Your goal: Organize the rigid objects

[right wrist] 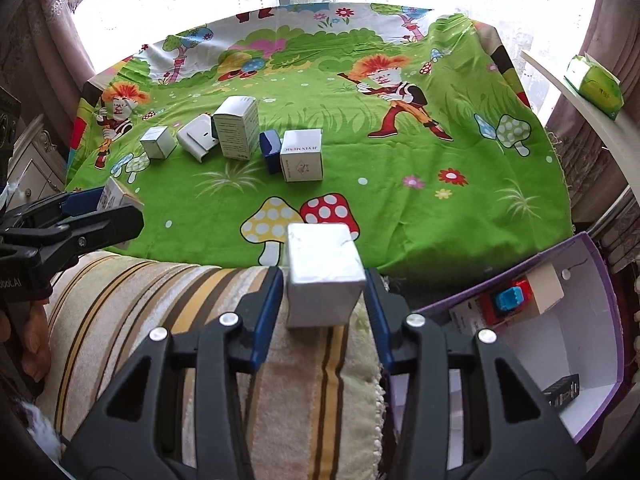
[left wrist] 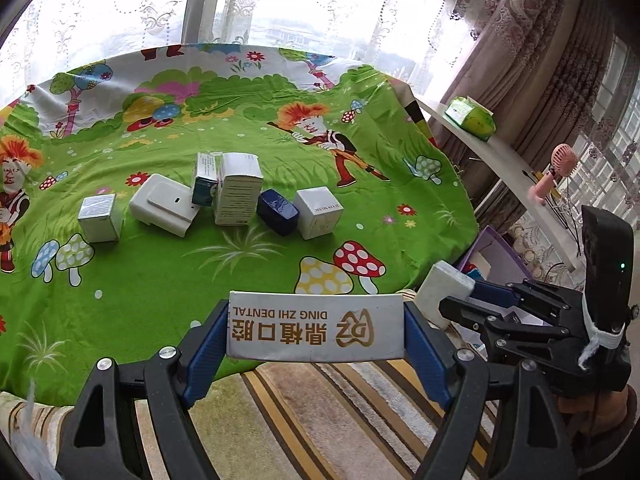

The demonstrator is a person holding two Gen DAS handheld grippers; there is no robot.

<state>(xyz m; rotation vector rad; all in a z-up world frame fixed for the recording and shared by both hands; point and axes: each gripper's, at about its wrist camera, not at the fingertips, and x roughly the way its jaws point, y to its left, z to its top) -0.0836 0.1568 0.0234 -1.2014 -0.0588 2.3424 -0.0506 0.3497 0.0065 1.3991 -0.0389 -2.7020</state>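
Note:
My left gripper [left wrist: 316,334] is shut on a white dental box [left wrist: 316,326] with gold print, held crosswise over the near edge of the green cartoon cloth [left wrist: 200,280]. My right gripper [right wrist: 325,294] is shut on a silvery white box [right wrist: 324,280], held above a striped towel [right wrist: 200,320]. Each wrist view also catches the other gripper from the side, box in its jaws. On the cloth stands a row: a small silver box [left wrist: 100,218], a white plastic device [left wrist: 162,210], a teal box [left wrist: 206,180], a tall white box [left wrist: 236,188], a dark blue box [left wrist: 278,212] and a white cube box [left wrist: 318,212].
An open purple-rimmed white box [right wrist: 588,320] sits low to the right of the table, with a red-and-blue item [right wrist: 508,298] and a small dark box [right wrist: 562,392] inside. A curved white shelf [right wrist: 592,120] carries a green tissue pack [right wrist: 596,84]. Curtains and a window lie behind.

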